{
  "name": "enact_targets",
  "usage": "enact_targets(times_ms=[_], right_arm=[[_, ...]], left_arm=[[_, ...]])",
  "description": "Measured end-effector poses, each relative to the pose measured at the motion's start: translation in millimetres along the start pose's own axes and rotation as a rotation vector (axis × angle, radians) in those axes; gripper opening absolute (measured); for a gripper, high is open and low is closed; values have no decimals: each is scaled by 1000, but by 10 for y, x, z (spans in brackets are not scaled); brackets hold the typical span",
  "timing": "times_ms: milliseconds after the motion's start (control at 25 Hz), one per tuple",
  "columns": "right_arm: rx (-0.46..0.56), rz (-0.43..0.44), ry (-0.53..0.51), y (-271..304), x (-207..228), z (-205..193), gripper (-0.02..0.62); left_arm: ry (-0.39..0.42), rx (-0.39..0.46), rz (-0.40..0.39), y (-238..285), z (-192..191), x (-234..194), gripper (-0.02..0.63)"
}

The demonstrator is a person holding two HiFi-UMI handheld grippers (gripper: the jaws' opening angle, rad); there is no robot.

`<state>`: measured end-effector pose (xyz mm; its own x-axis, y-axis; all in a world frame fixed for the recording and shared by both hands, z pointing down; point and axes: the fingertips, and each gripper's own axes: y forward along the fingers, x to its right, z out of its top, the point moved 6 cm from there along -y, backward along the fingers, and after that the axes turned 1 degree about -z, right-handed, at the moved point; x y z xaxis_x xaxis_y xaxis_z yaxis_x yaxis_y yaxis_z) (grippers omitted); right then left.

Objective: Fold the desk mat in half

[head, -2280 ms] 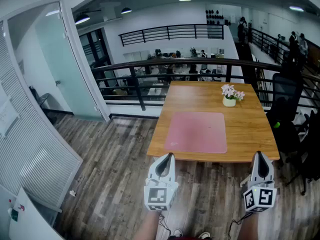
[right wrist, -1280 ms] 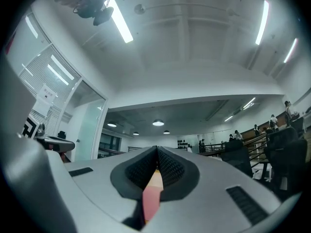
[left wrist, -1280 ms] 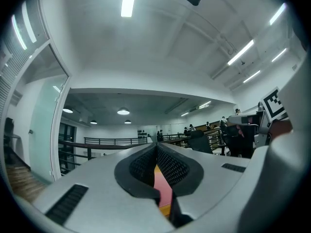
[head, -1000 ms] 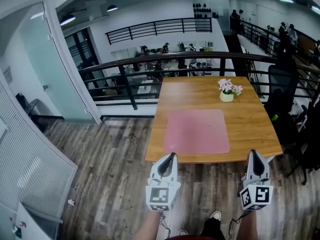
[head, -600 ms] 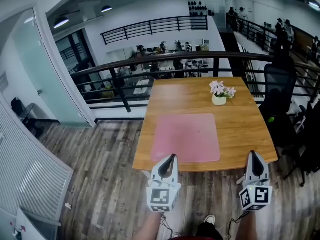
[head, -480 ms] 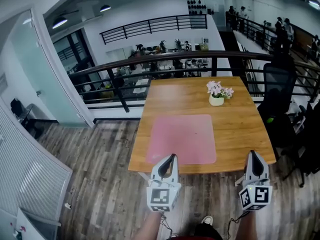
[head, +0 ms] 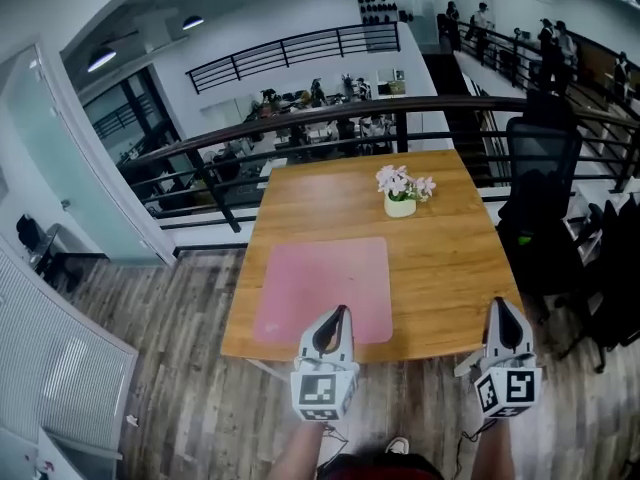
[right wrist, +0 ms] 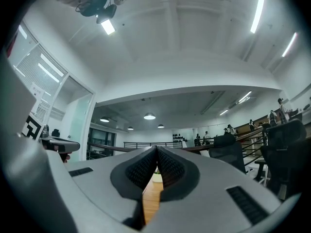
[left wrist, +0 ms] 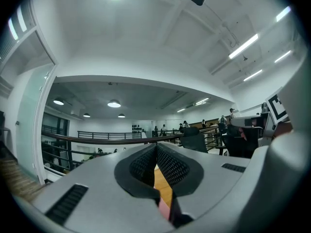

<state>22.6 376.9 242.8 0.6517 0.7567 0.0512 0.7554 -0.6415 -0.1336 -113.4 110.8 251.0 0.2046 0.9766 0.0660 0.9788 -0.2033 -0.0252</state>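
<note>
Left tongs point(head: 337, 312) and right tongs point(head: 503, 304) closed, empty, desk mat point(head: 325, 288) flat on table point(head: 450, 268), pot point(head: 400, 207) (holding flowers point(head: 400, 181))

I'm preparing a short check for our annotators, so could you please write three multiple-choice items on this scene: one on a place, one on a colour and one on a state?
1. Where on the table does the desk mat lie?
A) on the near-left part
B) in the far-right corner
C) hanging off the far edge

2. What colour is the desk mat?
A) blue
B) pink
C) black

3. How does the desk mat lie?
A) folded in half
B) rolled up
C) flat and unfolded

Answers:
1 A: the head view shows it toward the near-left edge, with the flower pot beyond it and apart from it.
2 B: its whole surface is plain pink against the wood.
3 C: it shows as one flat sheet with no fold or doubled layer.
</note>
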Motion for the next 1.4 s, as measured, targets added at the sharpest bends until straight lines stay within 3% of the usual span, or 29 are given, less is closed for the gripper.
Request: enact_targets(times_ms=[240, 560, 880, 1400], right_arm=[[0, 2, 8, 81, 387, -45, 11], [-10, 38, 9, 373, 518, -219, 11], [-15, 85, -11, 922, 556, -296, 11], [-45, 213, -1, 2377, 595, -593, 9]], left_arm=[[6, 1, -6, 271, -4, 326, 18], [21, -18, -4, 566, -122, 434, 18], [10, -18, 35, 990, -213, 236, 18], [-13, -36, 144, 1947, -430, -225, 18]])
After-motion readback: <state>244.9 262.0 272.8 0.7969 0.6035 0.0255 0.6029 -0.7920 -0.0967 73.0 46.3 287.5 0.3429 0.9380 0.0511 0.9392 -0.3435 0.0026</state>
